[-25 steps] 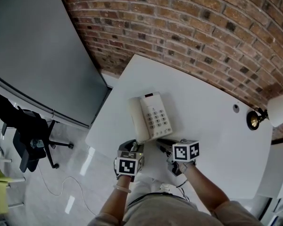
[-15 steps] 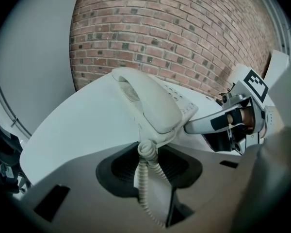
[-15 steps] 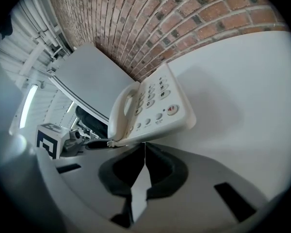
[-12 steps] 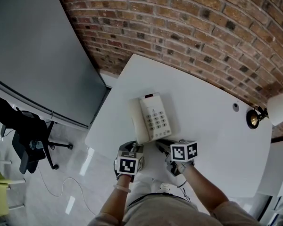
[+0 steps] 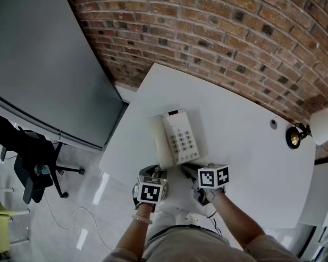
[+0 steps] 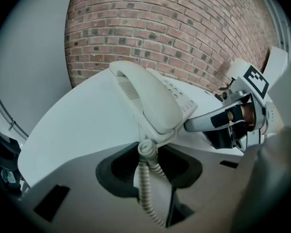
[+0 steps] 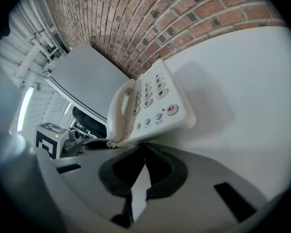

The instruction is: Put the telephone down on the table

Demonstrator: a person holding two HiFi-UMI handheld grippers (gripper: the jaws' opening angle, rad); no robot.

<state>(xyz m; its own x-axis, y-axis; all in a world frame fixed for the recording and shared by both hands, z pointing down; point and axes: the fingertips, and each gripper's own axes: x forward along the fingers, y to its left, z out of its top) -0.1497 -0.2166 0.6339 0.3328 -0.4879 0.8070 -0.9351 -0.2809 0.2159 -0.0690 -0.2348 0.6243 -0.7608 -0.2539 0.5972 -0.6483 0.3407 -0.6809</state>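
The cream telephone [image 5: 177, 138] lies flat on the white table [image 5: 235, 124] with its handset [image 6: 145, 98] in the cradle. My left gripper [image 5: 156, 172] sits at the phone's near left corner. Its jaws stand a little apart, and the coiled cord [image 6: 146, 178] runs down between them along the left pad. My right gripper [image 5: 187, 169] points at the phone's near edge, its jaws shut with nothing in them. In the right gripper view their tips [image 7: 144, 147] meet just below the keypad [image 7: 153, 93].
A brick wall [image 5: 218, 31] runs behind the table. A lamp [image 5: 295, 138] with a white shade stands at the table's right edge, near a small round hole [image 5: 273, 124]. A grey panel [image 5: 38, 64] and an office chair [image 5: 33, 157] are at the left.
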